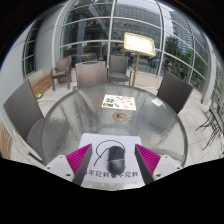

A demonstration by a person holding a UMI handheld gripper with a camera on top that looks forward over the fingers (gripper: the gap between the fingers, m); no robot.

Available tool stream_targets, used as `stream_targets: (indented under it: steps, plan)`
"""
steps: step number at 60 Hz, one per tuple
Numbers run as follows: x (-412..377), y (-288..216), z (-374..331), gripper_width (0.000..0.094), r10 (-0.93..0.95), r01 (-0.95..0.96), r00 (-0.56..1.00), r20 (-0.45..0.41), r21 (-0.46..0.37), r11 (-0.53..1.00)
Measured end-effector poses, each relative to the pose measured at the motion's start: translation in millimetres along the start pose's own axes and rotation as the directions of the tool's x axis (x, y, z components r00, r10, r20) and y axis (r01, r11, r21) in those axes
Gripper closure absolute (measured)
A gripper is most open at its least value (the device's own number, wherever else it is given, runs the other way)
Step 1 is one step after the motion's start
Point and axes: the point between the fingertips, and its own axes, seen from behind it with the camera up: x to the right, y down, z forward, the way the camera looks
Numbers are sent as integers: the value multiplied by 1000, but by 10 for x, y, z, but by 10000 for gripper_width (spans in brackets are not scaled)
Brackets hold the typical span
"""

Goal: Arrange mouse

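**Mouse between the open claw's fingers, on its mat**

From my feed, the claw (114,160) stands wide, nothing held. I see only the two magenta pads (78,160), one on each side; the rest of the fingers is cut off below.

The mouse (114,157), dark, lies between the fingers with a clear gap on each side, resting on a white mat (100,145). Its cable (101,148) curls off toward the left finger. A line of print runs along the mat's near edge; I cannot read it.

The mat sits on the near rim of a round glass bench (70,115). Well beyond the claw, toward the far side of the bench, lie a small white and green item (117,100) and a dark round thing (122,116); I cannot tell what either is.

Chairs (120,68) ring the bench, partly hidden behind it. Past them is a glass wall.
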Motion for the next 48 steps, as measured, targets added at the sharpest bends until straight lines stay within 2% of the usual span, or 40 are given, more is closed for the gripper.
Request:
stream_targets:
  steps: [10,22,36,48]
  plan:
    - [-123,-292,-851,73,25,-24,1000,-18,81,996]
    - [-286,-198,-1608,75,26,-22,999,-29,133,991]
    - [-419,244,-1983,78,27,-23,999,-35,108,994]
    - [-518,398,-2137,76,17,-14,1000,-26,99,995]
